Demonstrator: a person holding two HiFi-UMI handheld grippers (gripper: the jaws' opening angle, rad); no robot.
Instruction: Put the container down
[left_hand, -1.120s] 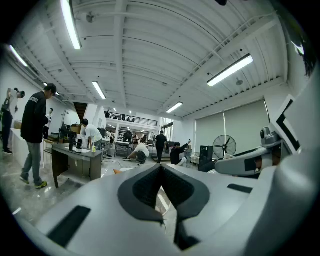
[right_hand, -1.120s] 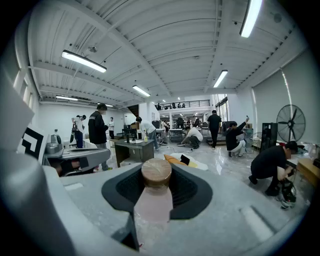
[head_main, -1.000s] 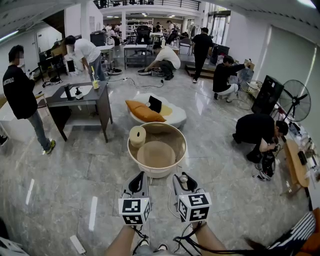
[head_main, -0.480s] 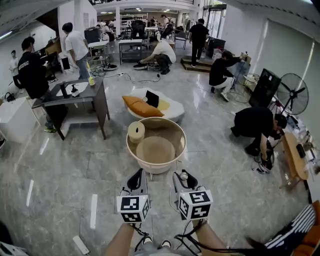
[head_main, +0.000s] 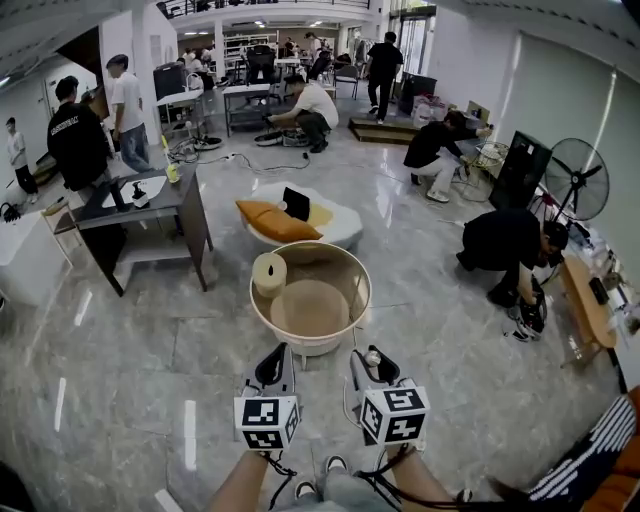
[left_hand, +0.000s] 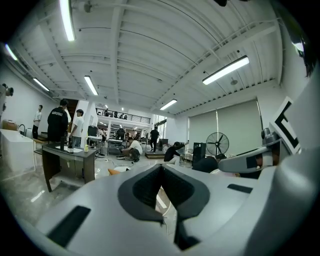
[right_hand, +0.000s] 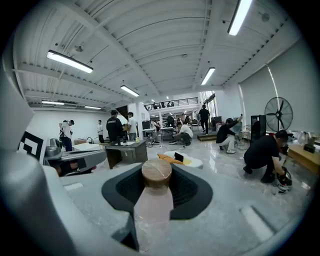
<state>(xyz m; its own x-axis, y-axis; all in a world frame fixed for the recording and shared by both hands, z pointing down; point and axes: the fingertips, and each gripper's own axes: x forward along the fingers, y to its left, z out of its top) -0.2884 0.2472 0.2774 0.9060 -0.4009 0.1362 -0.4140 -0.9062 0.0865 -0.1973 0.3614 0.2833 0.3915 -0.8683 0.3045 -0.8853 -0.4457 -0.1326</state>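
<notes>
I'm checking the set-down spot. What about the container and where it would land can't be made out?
- Container base: right gripper view, cut off by the bottom edge.
- Container body: head view, only the cap shows; the right gripper covers the rest.
- Floor below the right gripper: its own view, the gripper's body fills the lower half; head view, the gripper covers it.
- Contents: right gripper view, too close and blurred.

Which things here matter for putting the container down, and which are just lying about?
In the job:
container with a wooden lid
right gripper, jaws clamped on it
round basin just ahead, possibly the drop spot

Lying about:
roll inside the basin
orange cushion
grey table
standing fan
left gripper, jaws together on nothing
</notes>
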